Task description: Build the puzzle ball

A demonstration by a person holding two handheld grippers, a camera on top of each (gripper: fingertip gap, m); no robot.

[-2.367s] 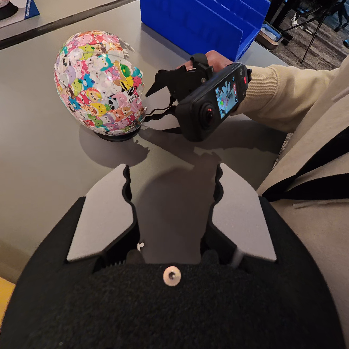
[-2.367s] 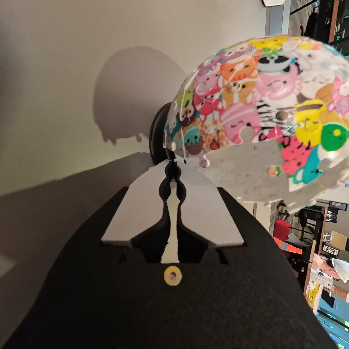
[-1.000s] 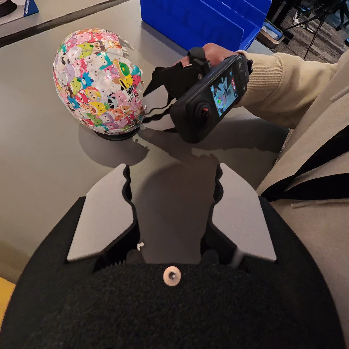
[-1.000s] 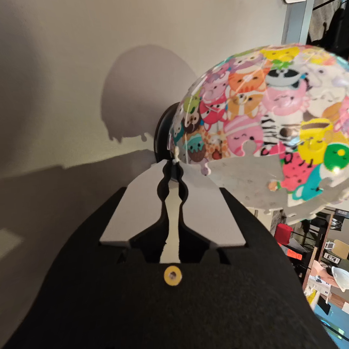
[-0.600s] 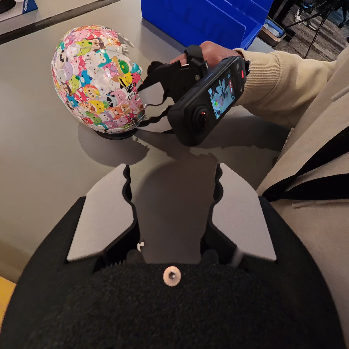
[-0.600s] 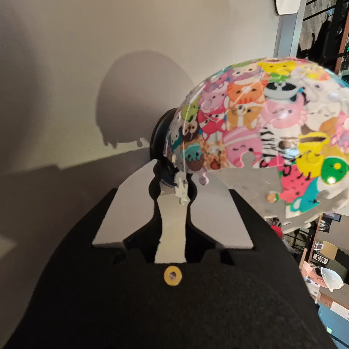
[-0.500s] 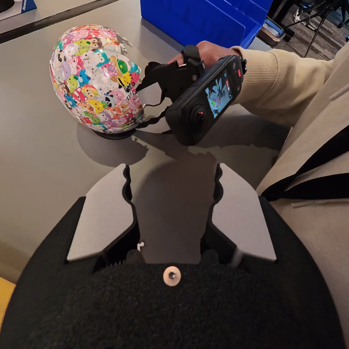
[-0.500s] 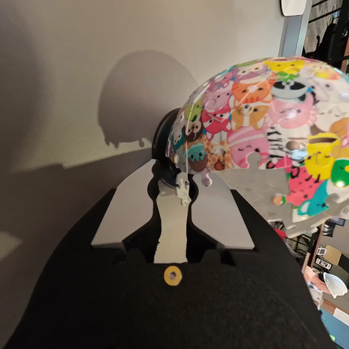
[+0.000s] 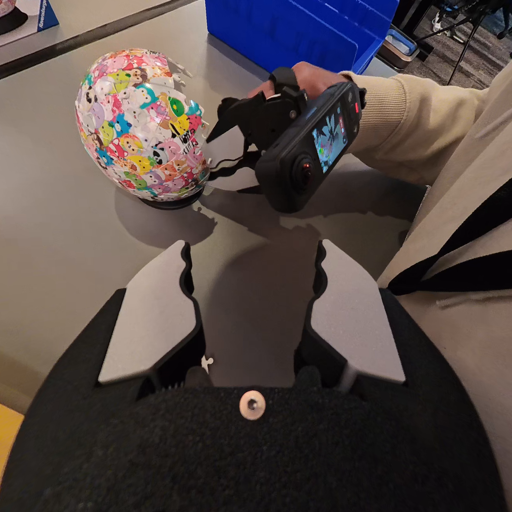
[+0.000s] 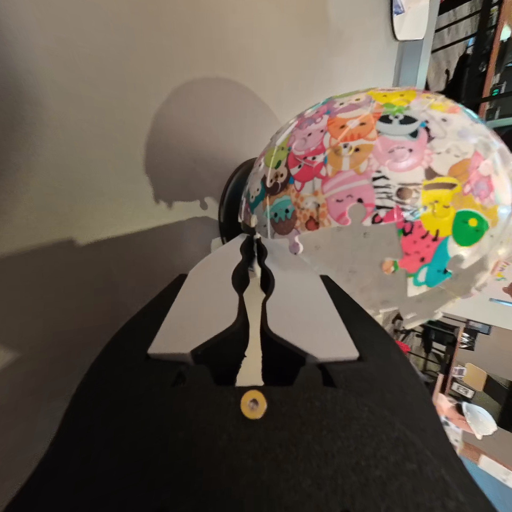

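The puzzle ball (image 9: 138,124), a part-built shell printed with bright cartoon animals, sits on a black round stand (image 9: 170,201) on the grey counter (image 9: 55,216). Its open, jagged edge faces the right tool (image 9: 210,158), and the pale inner side of the shell shows in the right wrist view.

The right tool, held in a hand (image 9: 304,80) with a cream sleeve (image 9: 410,127), reaches the lower edge of the ball near the stand. Its fingers are nearly together, pinched on a small white puzzle piece (image 10: 254,249) right at the ball's rim. A black camera (image 9: 310,149) rides on that tool.

The left tool (image 9: 252,260) hangs above bare counter, well apart from the ball, fingers spread wide with nothing between them. A tiny white piece (image 9: 206,361) lies on the counter beneath its base.

Behind the ball stands a blue bin (image 9: 291,30); a boxed item (image 9: 25,19) rests at the far left corner. Beyond the counter edge are carpet and a tripod leg (image 9: 465,47). The ball casts a round shadow on the counter.
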